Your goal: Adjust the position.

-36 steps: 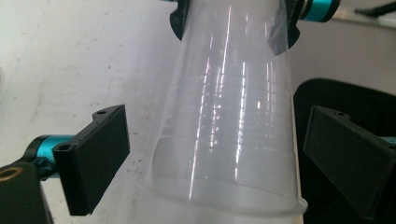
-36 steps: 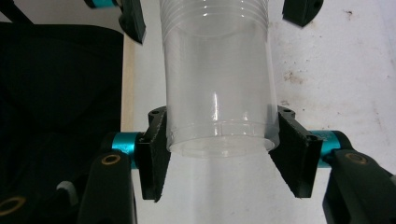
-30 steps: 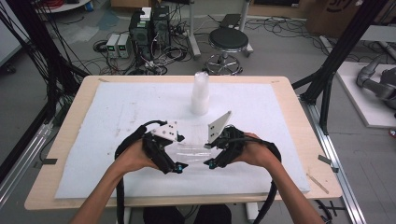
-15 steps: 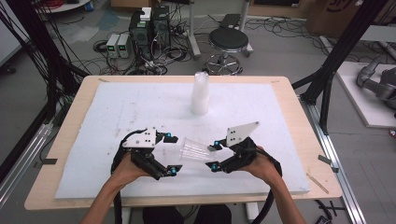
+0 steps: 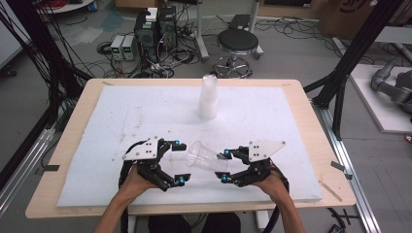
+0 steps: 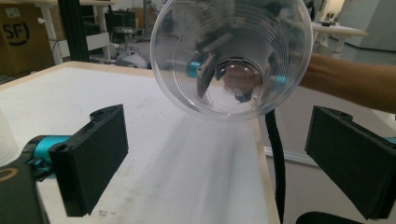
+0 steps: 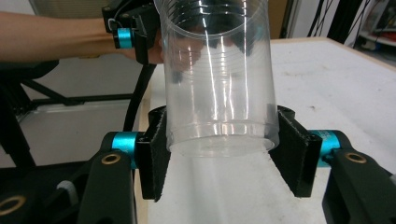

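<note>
Your right claw [image 5: 224, 167] is clamped on the base of a clear plastic cup [image 5: 206, 157], holding it tilted just above the near middle of the desk [image 5: 291, 97], mouth facing left. Your left claw [image 5: 179, 162] stands wide open just beside the rim, gripping nothing. A stack of cups [image 5: 209, 98] stands farther back.

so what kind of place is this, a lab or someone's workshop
Most likely a robotics or data-collection lab. A wooden table topped with white foam stands inside a black frame, and computers and loose cables sit on the floor beside a stool. A person works handheld grippers on a clear plastic cup.
</note>
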The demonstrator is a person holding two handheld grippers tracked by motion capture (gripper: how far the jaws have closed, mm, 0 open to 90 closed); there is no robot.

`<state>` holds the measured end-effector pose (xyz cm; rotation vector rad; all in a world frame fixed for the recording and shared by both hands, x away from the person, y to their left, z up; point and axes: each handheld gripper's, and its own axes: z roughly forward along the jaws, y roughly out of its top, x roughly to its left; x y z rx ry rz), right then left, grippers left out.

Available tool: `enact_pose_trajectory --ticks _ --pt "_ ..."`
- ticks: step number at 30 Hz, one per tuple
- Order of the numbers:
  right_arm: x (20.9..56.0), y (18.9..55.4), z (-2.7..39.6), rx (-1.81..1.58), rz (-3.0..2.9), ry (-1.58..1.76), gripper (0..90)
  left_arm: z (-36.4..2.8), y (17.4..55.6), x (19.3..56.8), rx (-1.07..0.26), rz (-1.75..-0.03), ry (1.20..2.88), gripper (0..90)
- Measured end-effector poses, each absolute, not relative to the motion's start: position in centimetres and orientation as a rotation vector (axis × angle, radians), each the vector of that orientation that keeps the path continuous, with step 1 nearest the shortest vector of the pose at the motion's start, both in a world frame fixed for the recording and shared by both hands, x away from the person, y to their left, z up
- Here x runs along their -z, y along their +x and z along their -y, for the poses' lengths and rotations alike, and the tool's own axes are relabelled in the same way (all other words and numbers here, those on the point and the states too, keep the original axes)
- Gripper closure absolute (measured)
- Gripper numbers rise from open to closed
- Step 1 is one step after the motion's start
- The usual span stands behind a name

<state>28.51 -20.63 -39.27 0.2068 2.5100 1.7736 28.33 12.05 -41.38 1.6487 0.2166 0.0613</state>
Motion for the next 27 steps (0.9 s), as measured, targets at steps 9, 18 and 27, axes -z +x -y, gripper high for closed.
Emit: enact_pose_trajectory --ticks 9,18,27 --pt "39.9 28.2 21.1 -1.849 -2.457 0.189 43.3 -11.2 28.4 41.3 -0.050 -0.216 1.633 6.0" --pt "39.9 28.3 20.9 -1.868 -2.459 0.177 43.3 -9.1 28.7 40.5 -0.025 -0.187 1.624 6.0" --pt "40.0 28.3 20.6 -1.871 -2.466 0.155 43.2 -7.9 28.9 40.2 0.004 -0.188 1.615 6.0"
